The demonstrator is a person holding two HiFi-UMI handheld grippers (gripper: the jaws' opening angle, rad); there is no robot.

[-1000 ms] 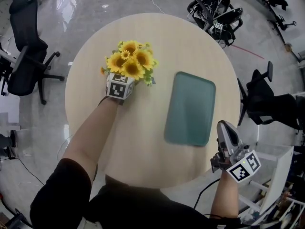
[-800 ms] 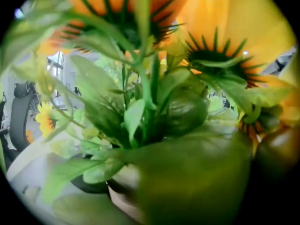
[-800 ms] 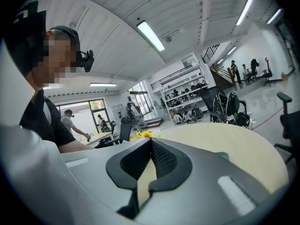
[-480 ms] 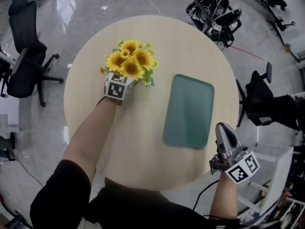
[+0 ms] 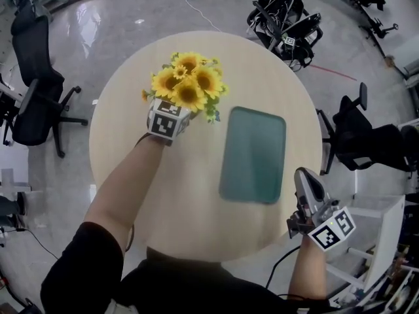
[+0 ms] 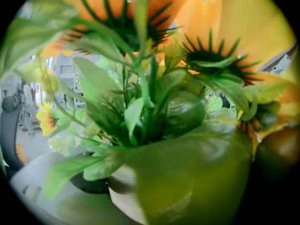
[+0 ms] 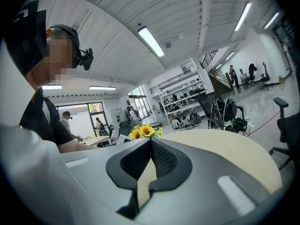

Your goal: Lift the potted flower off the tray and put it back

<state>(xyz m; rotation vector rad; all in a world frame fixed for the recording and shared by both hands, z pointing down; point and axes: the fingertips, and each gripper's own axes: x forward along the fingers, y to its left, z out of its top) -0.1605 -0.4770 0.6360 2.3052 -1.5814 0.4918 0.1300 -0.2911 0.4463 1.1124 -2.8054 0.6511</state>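
Observation:
The potted flower [image 5: 187,84], a bunch of yellow sunflowers with green leaves, sits left of the teal tray [image 5: 253,154] on the round wooden table [image 5: 190,195]. My left gripper [image 5: 171,115] reaches in under the blooms; its jaws are hidden by them and it appears shut on the pot. In the left gripper view the leaves [image 6: 140,111] and the white pot [image 6: 124,198] fill the picture. My right gripper [image 5: 304,178] rests shut and empty at the table's near right edge. Its view shows the jaws [image 7: 150,146] closed together and the flowers [image 7: 145,131] far across the table [image 7: 225,149].
Black office chairs stand around the table: one at the left [image 5: 36,77], one at the right [image 5: 366,136], more at the back [image 5: 285,18]. A white shelf frame [image 5: 380,241] stands close to my right gripper. The tray holds nothing.
The left gripper and the potted flower have shifted toward the tray, and the blooms look larger, as if raised. The right gripper has stayed in place.

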